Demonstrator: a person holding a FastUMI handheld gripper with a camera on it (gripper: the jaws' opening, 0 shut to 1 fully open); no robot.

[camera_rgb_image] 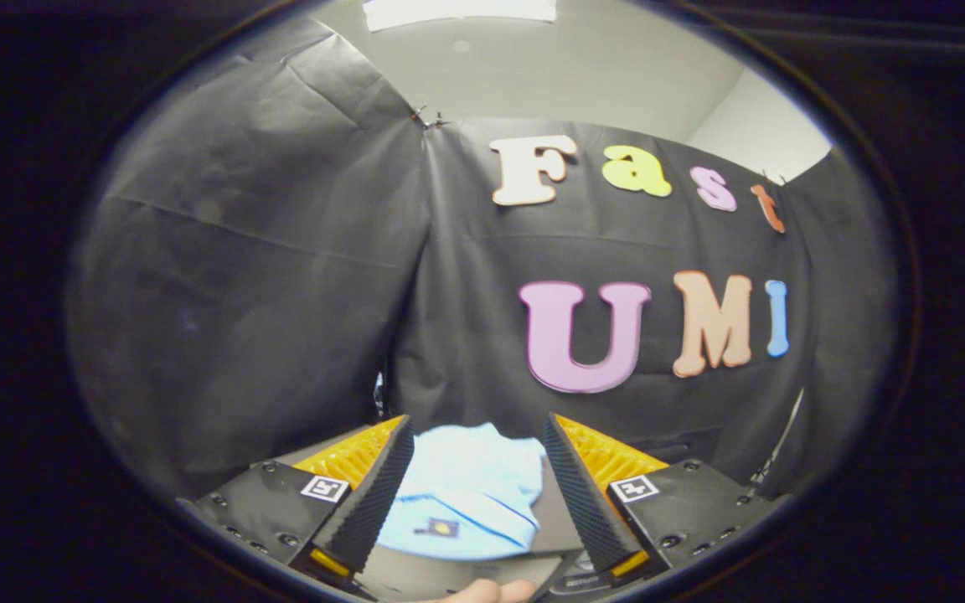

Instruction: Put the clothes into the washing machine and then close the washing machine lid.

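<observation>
A light blue garment with a darker stripe and a small badge lies crumpled on a grey surface below and between my two fingers. My gripper stands open above it, its ribbed black pads wide apart and touching nothing. The cloth shows in the gap between the fingers, with its far edge just past the fingertips. The tip of a person's finger shows just under the gripper.
The booth's black cloth wall rises close ahead, beyond the fingers. A seam in the cloth runs down just beyond the left finger. A pale ceiling with a light panel sits overhead.
</observation>
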